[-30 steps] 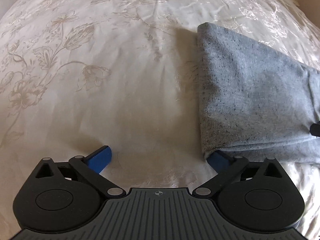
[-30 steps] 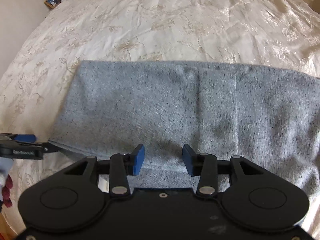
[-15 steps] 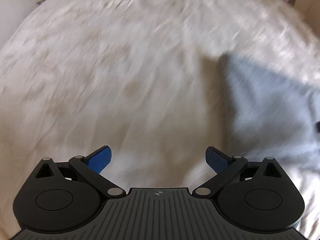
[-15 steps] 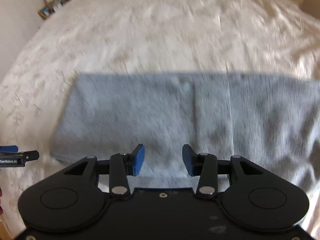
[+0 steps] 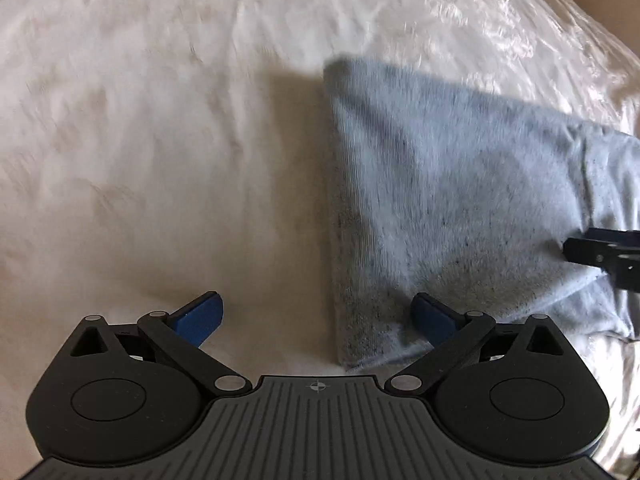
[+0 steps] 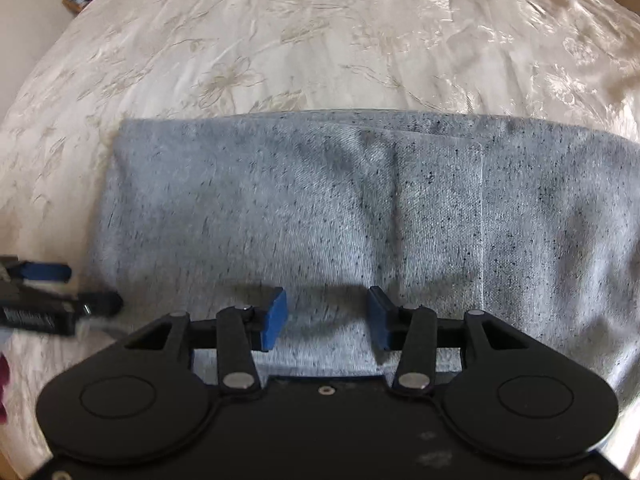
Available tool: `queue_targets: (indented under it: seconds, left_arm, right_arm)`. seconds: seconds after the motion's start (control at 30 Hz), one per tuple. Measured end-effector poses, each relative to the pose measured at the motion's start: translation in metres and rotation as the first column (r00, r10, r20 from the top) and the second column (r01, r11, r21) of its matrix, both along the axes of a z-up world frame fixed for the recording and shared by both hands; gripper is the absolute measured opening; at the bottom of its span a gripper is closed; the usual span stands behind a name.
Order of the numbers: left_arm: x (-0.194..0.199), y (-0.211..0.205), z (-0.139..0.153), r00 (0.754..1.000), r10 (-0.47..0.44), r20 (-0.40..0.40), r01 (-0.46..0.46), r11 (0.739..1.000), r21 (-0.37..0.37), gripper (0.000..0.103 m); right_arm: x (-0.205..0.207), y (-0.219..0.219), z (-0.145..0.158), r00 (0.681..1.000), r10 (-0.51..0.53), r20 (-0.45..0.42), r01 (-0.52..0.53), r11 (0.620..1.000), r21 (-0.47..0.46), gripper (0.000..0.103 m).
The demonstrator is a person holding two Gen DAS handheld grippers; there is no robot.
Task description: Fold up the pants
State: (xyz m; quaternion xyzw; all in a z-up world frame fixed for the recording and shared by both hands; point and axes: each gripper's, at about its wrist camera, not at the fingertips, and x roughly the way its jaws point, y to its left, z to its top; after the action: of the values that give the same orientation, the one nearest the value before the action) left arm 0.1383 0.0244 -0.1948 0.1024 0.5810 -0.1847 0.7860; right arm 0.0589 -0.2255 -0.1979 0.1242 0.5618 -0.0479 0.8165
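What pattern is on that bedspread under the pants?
A tone-on-tone floral pattern on shiny cream bedspread, clearest in the right wrist view.

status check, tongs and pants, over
Left tongs open over pants' corner. Right tongs open, nothing gripped. Grey pants folded flat on bedspread. Nothing in the way.

Speckled grey knit pants [image 6: 320, 208], matt and soft, on glossy embroidered satin bedspread [image 6: 320, 32].

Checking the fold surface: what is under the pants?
The pants lie folded on a cream floral bedspread, which shows all around them. What lies between the folded layers is covered and cannot be seen.
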Motion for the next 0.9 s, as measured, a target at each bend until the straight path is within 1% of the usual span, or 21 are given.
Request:
queue_targets:
  seconds: [0.07,0.13,0.17,0.23,0.3,0.33,0.4,0.47,0.5,0.57,0.6,0.63,0.7,0.73,0.87,0.9]
  left_arm:
    - [0.004,-0.006,0.017,0.997,-0.033,0.072,0.034,0.999,-0.014,0.102]
    - [0.015,-0.017,0.029,0.992,-0.049,0.113,0.055,0.997,-0.05,0.102]
    - [0.022,-0.023,0.031,0.991,-0.048,0.125,0.057,0.996,-0.07,0.102]
    - [0.045,-0.033,0.026,0.99,-0.043,0.137,0.054,0.995,-0.079,0.102]
    - [0.062,-0.042,0.016,0.987,-0.041,0.155,0.049,0.998,-0.046,0.102]
    - [0.068,-0.043,0.009,0.988,-0.034,0.152,0.038,0.999,-0.02,0.102]
    - [0.086,-0.044,-0.006,0.994,-0.002,0.106,0.0,1.0,0.022,0.102]
    - [0.095,-0.038,-0.015,0.998,0.03,0.05,-0.03,1.0,0.009,0.102]
    - [0.095,-0.037,-0.012,0.998,0.036,0.049,-0.037,0.999,0.007,0.102]
    - [0.085,-0.038,0.001,0.995,0.021,0.093,-0.023,0.999,0.023,0.102]
    - [0.079,-0.04,0.008,0.994,0.01,0.11,-0.014,1.0,0.028,0.102]
    - [0.073,-0.041,0.014,0.992,0.004,0.123,-0.007,1.0,0.029,0.102]
    - [0.059,-0.043,0.026,0.989,-0.002,0.147,0.0,1.0,0.015,0.102]
    - [0.051,-0.046,0.032,0.987,-0.008,0.158,0.007,1.0,0.007,0.102]
    - [0.033,-0.073,0.043,0.982,-0.065,0.178,0.07,0.997,-0.024,0.102]
    - [0.027,-0.082,0.043,0.981,-0.085,0.175,0.092,0.995,-0.031,0.102]
  right_arm:
    - [0.003,-0.006,0.011,0.998,-0.017,0.059,0.017,1.0,0.004,0.048]
    - [0.012,-0.01,0.022,0.991,-0.022,0.129,0.024,1.0,-0.014,0.049]
    - [0.018,-0.012,0.023,0.989,-0.026,0.148,0.029,0.999,-0.018,0.049]
    - [0.037,-0.019,0.018,0.988,-0.037,0.151,0.039,0.999,-0.009,0.049]
    - [0.054,-0.026,0.007,0.988,-0.044,0.145,0.049,0.998,-0.03,0.048]
    - [0.06,-0.031,0.001,0.99,-0.048,0.131,0.053,0.998,-0.037,0.046]
    - [0.07,-0.041,-0.012,0.993,-0.068,0.098,0.071,0.997,-0.019,0.041]
    - [0.071,-0.046,-0.013,0.993,-0.068,0.101,0.069,0.998,-0.005,0.04]
    - [0.07,-0.047,-0.009,0.992,-0.06,0.109,0.061,0.998,-0.004,0.04]
    - [0.059,-0.05,0.005,0.988,-0.061,0.144,0.061,0.998,0.0,0.044]
    - [0.05,-0.052,0.009,0.984,-0.075,0.161,0.076,0.997,0.004,0.05]
    - [0.039,-0.057,0.016,0.98,-0.097,0.176,0.096,0.995,0.015,0.052]
    - [0.013,-0.072,0.025,0.967,-0.159,0.197,0.153,0.987,0.043,0.054]
    - [-0.002,-0.082,0.03,0.959,-0.196,0.202,0.191,0.981,0.046,0.057]
    - [-0.062,-0.12,0.038,0.929,-0.315,0.195,0.318,0.948,0.018,0.061]
    - [-0.076,-0.13,0.038,0.92,-0.344,0.189,0.349,0.937,0.01,0.064]
